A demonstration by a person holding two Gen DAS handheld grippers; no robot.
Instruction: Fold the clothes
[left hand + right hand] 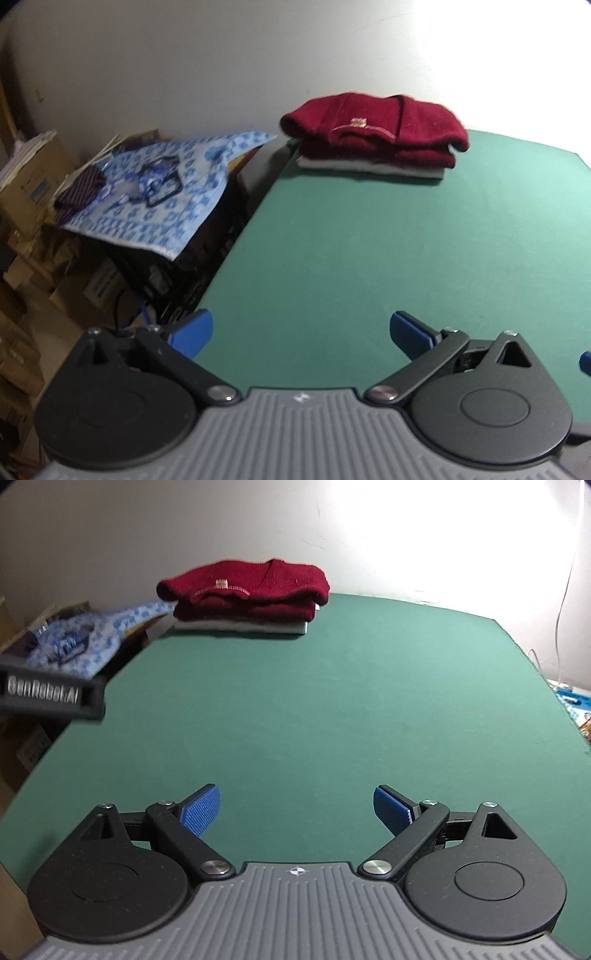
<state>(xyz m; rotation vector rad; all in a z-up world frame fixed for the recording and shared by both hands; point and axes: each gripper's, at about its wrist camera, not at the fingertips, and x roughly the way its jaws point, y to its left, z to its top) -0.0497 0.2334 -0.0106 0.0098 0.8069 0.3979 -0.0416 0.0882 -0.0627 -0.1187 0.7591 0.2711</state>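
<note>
Green table point(332, 701); only right view shows white cable point(561, 620)

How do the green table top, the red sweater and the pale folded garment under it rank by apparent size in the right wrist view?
1. green table top
2. red sweater
3. pale folded garment, mostly covered by the sweater, so its real size is unsure

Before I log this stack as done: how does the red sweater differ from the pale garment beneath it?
The red sweater is dark red, thick and bulky; the pale garment is light grey-white and lies thin and flat. The red sweater sits on top, fully in view; only an edge of the pale garment shows. Both are folded, stacked at the green table's far edge.
</note>
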